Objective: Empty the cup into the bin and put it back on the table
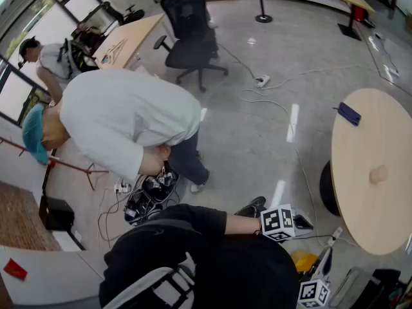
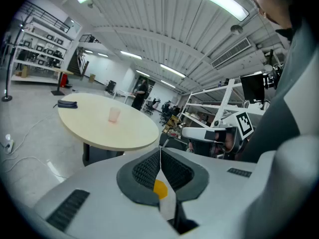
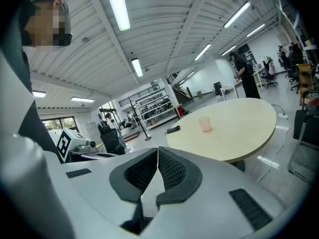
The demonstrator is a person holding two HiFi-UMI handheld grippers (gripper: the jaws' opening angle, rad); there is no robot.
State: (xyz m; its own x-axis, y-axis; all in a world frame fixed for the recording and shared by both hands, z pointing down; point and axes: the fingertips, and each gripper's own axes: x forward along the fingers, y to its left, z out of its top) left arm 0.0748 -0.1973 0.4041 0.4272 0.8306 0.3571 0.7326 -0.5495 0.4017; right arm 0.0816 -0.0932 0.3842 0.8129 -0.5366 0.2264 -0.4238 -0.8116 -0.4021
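We're judging the small pale pink plastic cup (image 2: 114, 115) light and crushable, planning a soft mid-wall pinch; left gripper (image 2: 160, 151) and right gripper (image 3: 158, 151) both closed, empty.

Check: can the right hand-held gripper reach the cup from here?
Probably not yet. The right hand-held gripper is shut, and the cup stands near the middle of the table, well off. Nothing visible blocks the way; stepping closer and opening should do.
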